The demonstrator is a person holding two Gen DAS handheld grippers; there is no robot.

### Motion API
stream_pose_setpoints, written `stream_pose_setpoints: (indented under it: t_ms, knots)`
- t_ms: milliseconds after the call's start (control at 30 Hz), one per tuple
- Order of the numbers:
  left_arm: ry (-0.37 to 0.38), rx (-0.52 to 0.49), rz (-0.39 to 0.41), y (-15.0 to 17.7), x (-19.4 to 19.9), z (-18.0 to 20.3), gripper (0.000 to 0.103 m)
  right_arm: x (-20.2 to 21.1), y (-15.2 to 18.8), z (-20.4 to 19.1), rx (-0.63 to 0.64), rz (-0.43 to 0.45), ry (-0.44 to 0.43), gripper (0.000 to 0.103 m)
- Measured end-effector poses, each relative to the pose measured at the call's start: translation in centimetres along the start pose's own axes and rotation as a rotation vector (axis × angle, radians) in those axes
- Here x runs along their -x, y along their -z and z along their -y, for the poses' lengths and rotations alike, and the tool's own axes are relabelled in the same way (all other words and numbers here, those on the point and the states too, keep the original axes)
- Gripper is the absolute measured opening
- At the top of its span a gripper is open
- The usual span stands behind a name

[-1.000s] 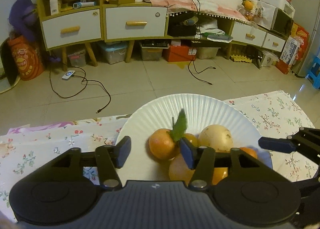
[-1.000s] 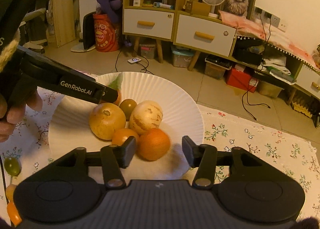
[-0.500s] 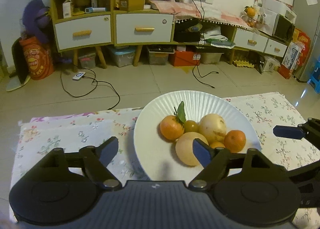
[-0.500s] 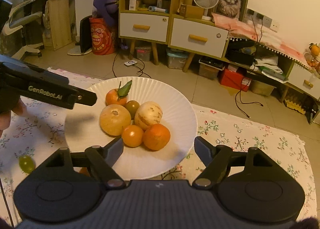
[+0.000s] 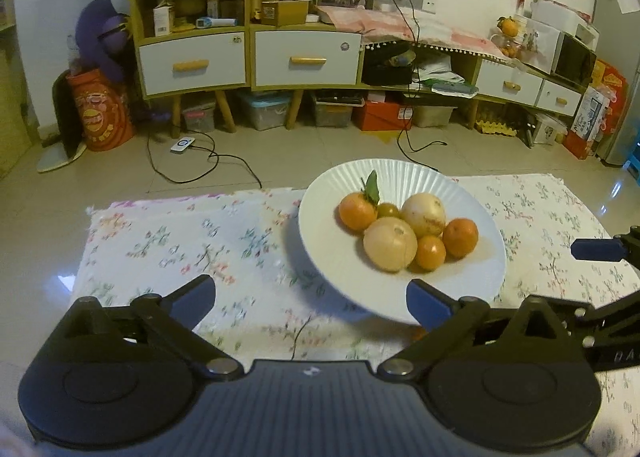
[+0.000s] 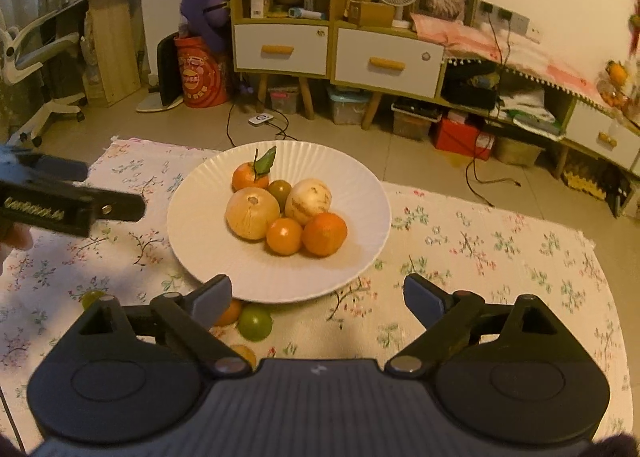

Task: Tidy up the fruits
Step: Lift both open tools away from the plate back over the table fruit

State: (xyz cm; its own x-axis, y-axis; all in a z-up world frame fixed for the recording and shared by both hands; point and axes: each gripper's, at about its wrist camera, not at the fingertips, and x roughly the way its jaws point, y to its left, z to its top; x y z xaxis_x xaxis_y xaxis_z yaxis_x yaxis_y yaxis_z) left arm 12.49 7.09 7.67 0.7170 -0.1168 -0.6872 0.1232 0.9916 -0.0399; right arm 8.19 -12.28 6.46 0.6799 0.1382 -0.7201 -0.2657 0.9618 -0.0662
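A white ribbed plate (image 5: 472, 285) (image 6: 352, 193) stands on the floral tablecloth and holds several fruits: a leafed orange (image 5: 357, 212) (image 6: 250, 177), two pale round fruits (image 6: 253, 212), a small green one and two more oranges (image 6: 325, 234). My left gripper (image 5: 310, 299) is open and empty, pulled back near the plate's front left. My right gripper (image 6: 317, 299) is open and empty at the plate's near rim. Loose fruits lie by it: a green one (image 6: 255, 323) and an orange one (image 6: 229, 313).
The floral cloth (image 6: 500, 257) covers a low table; its far edge drops to a tiled floor with cables. Drawers, shelves and storage boxes (image 5: 304, 57) line the far wall. Another green fruit (image 6: 93, 297) lies at the near left.
My left gripper let go of the leafed orange on the plate, opened wide and drew back. My right gripper also opened wider and pulled back from the plate.
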Motion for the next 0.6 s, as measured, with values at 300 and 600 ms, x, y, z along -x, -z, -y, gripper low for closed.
stream_pose_setpoints:
  t_ms: [300,600]
  knots:
    - [0.005,0.072,-0.026,2.5,2.1,-1.0,0.092,1.6,1.3,-0.9,-0.001,-0.017,0.011,0.096]
    - [-0.009,0.085,-0.036,4.8,4.1,-1.3,0.092,2.4,2.9,-1.9,0.010,-0.035,0.012,0.099]
